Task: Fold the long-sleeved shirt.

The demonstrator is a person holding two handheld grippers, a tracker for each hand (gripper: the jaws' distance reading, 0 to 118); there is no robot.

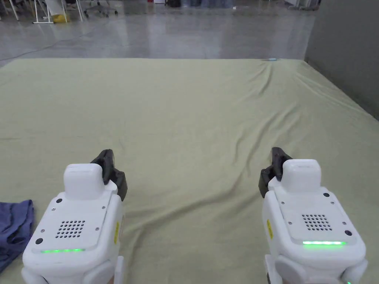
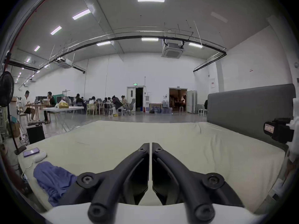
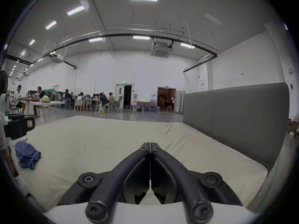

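A crumpled blue shirt (image 1: 14, 225) lies in a heap at the near left edge of the pale green bed sheet (image 1: 192, 111); it also shows in the left gripper view (image 2: 53, 180) and the right gripper view (image 3: 27, 157). My left gripper (image 1: 108, 155) hovers over the sheet just right of the heap, jaws shut with nothing between them (image 2: 150, 144). My right gripper (image 1: 275, 152) hovers farther right, well away from the shirt, jaws also shut on nothing (image 3: 150, 144).
A grey headboard (image 3: 234, 114) runs along the bed's right side. A phone (image 2: 31, 152) and a white object lie at the bed's left corner beside a standing fan (image 2: 6, 88). Past the far edge is open floor with tables and seated people.
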